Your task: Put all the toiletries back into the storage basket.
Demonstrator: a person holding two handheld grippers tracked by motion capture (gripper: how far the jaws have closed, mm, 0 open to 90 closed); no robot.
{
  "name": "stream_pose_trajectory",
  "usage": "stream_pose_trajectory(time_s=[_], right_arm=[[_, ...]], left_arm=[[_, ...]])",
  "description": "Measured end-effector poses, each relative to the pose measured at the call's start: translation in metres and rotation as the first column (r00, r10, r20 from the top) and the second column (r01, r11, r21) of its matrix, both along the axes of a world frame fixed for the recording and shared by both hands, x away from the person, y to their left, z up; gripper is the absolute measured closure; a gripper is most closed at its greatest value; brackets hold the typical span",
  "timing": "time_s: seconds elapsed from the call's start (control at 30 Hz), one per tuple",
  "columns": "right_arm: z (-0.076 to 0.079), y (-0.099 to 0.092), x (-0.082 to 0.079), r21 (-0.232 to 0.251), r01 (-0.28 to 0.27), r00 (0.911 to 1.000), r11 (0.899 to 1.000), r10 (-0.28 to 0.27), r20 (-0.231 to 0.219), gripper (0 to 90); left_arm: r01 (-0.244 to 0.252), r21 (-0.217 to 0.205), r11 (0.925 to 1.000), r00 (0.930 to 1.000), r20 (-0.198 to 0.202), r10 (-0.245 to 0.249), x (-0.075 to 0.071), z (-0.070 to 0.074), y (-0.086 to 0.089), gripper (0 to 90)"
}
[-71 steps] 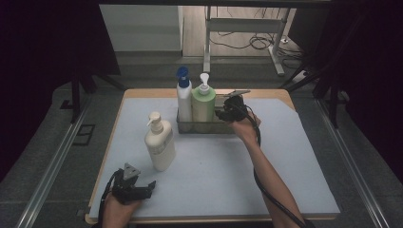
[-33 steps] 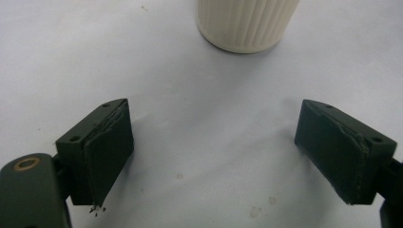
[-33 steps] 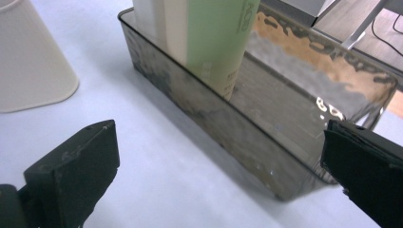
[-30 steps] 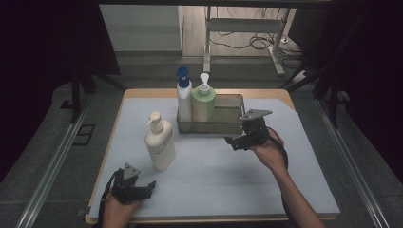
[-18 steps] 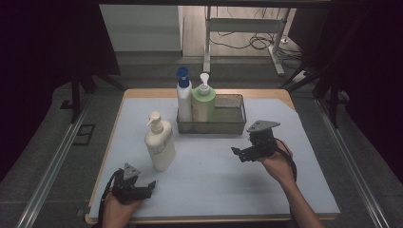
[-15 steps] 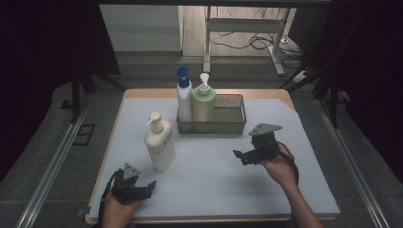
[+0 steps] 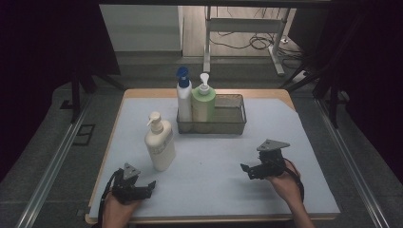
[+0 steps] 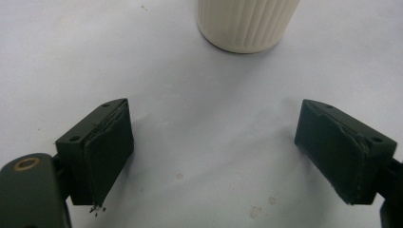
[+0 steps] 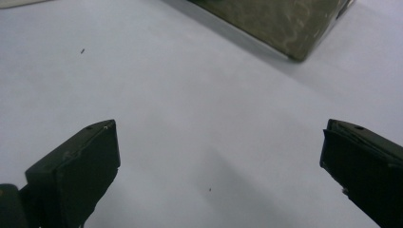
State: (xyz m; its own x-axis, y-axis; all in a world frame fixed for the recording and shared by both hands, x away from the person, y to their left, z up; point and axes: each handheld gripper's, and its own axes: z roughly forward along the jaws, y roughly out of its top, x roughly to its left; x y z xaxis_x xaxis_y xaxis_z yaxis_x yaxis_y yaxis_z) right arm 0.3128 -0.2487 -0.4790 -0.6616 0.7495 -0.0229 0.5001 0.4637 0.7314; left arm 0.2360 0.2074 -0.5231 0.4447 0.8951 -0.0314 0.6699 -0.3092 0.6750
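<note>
Cream pump bottle [image 7: 160,147]: ribbed, no readable label.

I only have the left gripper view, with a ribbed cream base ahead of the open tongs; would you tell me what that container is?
Observer: It is a cream plastic pump bottle, upright on the white table mat, outside any basket.
Operator: Where is the basket, then?
Observer: The dark wire-mesh basket sits behind it, holding a white bottle with a blue cap and a green pump bottle at its left end.
Operator: And the other tongs?
Observer: The right tongs are open and empty, low over the mat in front of the basket.
</note>
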Motion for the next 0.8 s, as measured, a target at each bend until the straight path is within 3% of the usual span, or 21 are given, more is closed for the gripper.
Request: stream_pose_trajectory(time_s=[0.37,0.5,0.53,0.8], right_arm=[[-0.028,-0.01,-0.005,-0.01,0.021,0.9992,1.0,-0.021,-0.033,0.0],[-0.041,-0.013,-0.005,-0.04,0.026,0.9976,0.999,-0.029,-0.062,0.0],[-0.043,-0.015,-0.004,-0.017,0.034,0.9973,0.999,-0.035,-0.064,0.5],[-0.043,-0.015,-0.005,-0.023,0.037,0.9974,0.999,-0.038,-0.061,0.0]], left_arm=[[0.001,0.0,1.0,1.0,0.001,-0.001,0.0,0.001,0.0,13.4],[0.003,0.0,1.0,1.0,0.003,-0.003,0.0,0.002,0.0,14.6],[0.007,-0.002,1.0,0.9999,0.01,-0.007,0.0,0.003,0.001,22.3],[0.0,-0.012,0.9999,0.9999,0.016,0.0,0.001,0.007,0.005,31.6]])
